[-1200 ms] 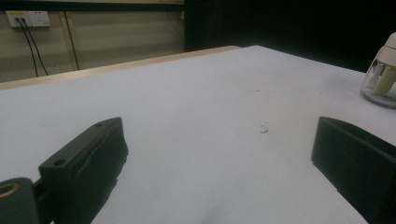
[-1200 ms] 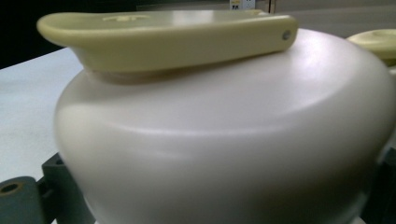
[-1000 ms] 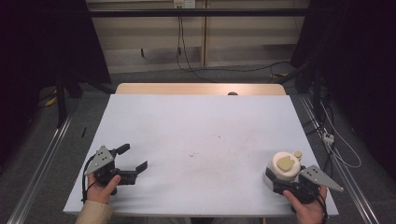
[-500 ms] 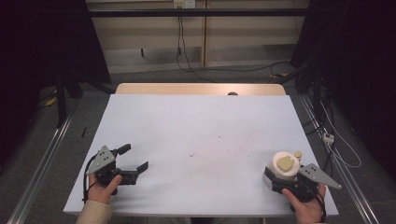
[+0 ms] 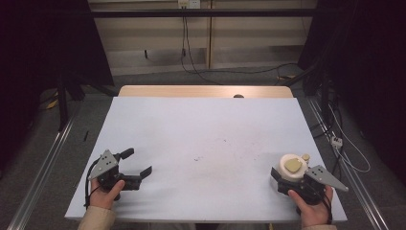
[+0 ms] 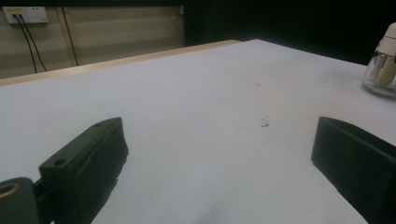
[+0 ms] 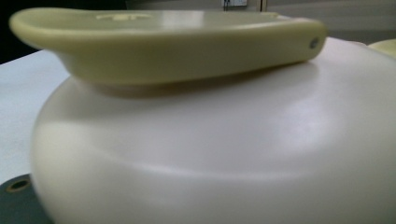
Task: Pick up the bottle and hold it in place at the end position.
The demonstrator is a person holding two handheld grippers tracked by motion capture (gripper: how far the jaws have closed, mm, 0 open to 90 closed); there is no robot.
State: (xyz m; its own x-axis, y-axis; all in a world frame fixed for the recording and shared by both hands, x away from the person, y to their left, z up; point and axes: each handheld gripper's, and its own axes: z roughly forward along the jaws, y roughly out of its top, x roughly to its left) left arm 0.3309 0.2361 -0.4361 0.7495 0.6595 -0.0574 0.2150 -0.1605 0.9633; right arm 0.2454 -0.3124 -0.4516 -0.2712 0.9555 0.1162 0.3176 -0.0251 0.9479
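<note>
Where a white table (image 5: 206,139) fills a dark room, left claw (image 5: 136,165) spread, right claw (image 5: 287,179) pinching cream lidded container (image 5: 293,166).

Two black jaws of the left gripper (image 6: 219,163) spread wide apart, low over a white tabletop (image 6: 187,102) with small dark specks. Clear glass container with cream-white top (image 6: 384,65) at far right edge. Pale wall with white socket (image 6: 25,14) behind.

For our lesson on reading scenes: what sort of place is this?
Probably a lab or recording workspace: a white table between floor rails, dark curtains at both sides, and wall sockets with trailing cables.
</note>
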